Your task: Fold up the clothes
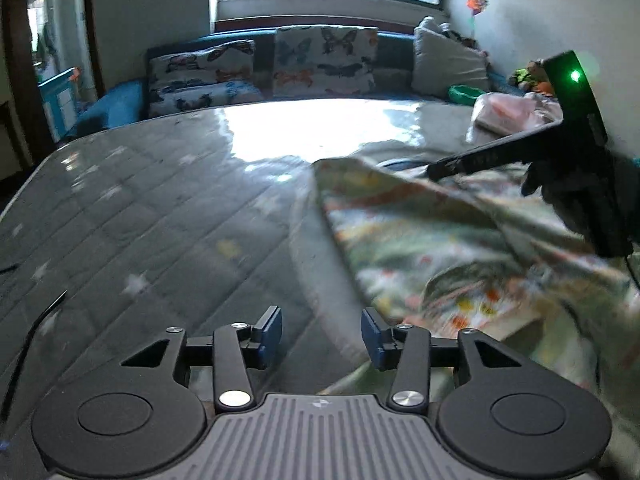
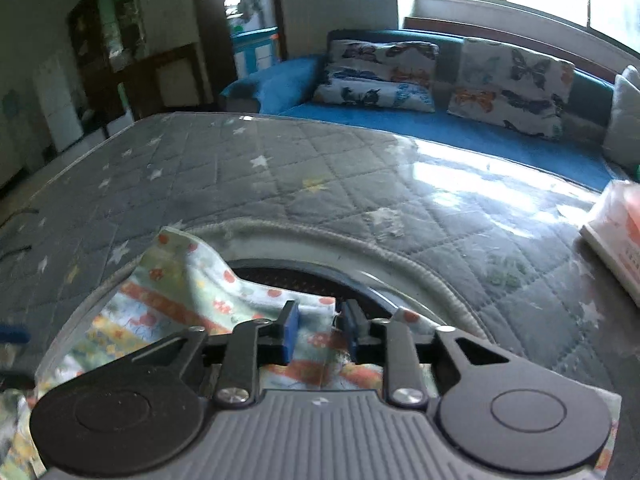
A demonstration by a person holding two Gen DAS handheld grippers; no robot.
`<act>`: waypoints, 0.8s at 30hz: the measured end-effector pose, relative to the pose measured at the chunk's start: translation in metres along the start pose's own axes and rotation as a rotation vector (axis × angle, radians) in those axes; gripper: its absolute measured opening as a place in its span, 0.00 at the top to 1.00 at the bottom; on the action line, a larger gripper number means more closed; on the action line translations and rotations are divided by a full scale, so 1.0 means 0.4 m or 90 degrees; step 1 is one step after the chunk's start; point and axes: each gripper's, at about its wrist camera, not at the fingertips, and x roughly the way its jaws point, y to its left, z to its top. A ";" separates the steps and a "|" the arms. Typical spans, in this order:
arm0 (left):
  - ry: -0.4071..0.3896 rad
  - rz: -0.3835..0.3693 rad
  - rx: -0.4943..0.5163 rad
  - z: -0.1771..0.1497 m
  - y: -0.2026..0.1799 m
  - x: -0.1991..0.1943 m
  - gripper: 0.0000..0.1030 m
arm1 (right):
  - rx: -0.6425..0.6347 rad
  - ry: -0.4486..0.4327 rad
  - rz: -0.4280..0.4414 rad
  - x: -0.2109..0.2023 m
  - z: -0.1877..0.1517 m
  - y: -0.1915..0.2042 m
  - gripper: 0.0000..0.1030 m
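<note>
A flowered garment in pale green, orange and yellow (image 1: 460, 248) lies rumpled on the right of the grey quilted table cover (image 1: 160, 208). My left gripper (image 1: 321, 338) is open and empty, its blue pads just left of the garment's edge. My right gripper (image 2: 319, 336) has its pads partly closed around a fold of the same garment (image 2: 168, 296) and lifts it off the table. The right gripper's body with a green light (image 1: 576, 128) shows above the cloth in the left wrist view.
A folded pinkish pile (image 1: 512, 112) sits at the table's far right, also in the right wrist view (image 2: 616, 232). A blue sofa (image 2: 460, 128) with butterfly cushions (image 1: 324, 60) runs behind the table. A round opening (image 2: 320, 276) shows in the cover. A doorway (image 1: 52, 80) is at left.
</note>
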 end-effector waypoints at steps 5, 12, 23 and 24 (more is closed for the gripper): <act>0.003 0.032 -0.020 -0.029 0.032 -0.032 0.50 | -0.020 -0.003 0.005 0.001 0.002 0.014 0.89; 0.001 0.063 -0.028 -0.061 0.060 -0.052 0.49 | -0.044 -0.050 -0.070 -0.031 0.006 0.021 0.99; -0.037 0.114 -0.068 -0.081 0.089 -0.127 0.49 | -0.073 -0.050 -0.038 -0.051 0.000 0.048 0.91; -0.036 0.122 -0.078 -0.088 0.097 -0.135 0.49 | -0.077 -0.045 -0.021 -0.053 -0.004 0.055 0.89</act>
